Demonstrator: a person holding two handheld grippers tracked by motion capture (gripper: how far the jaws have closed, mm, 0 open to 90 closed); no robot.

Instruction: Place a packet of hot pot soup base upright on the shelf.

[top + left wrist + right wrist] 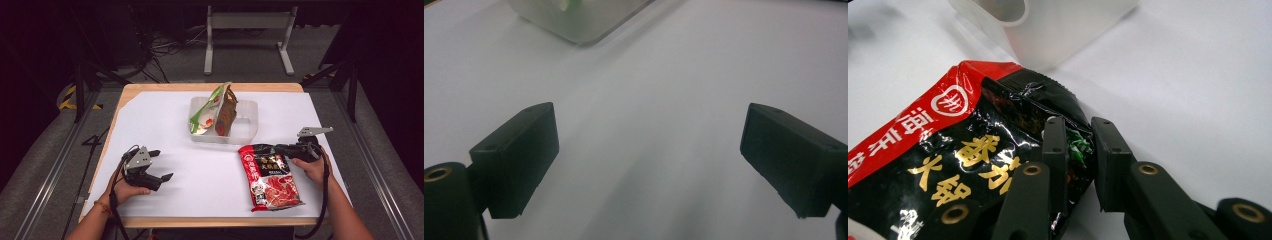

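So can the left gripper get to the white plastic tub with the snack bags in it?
Probably yes. The left gripper is open and holds nothing, and bare white table lies between it and the white plastic tub.

I see the pouch [270,176] lying flat on the white table, label up, long side running away from me, just in front of the white tub. It is glossy red and black with gold characters and a meat picture. Its far right corner [1068,130] is crumpled and lifted slightly.
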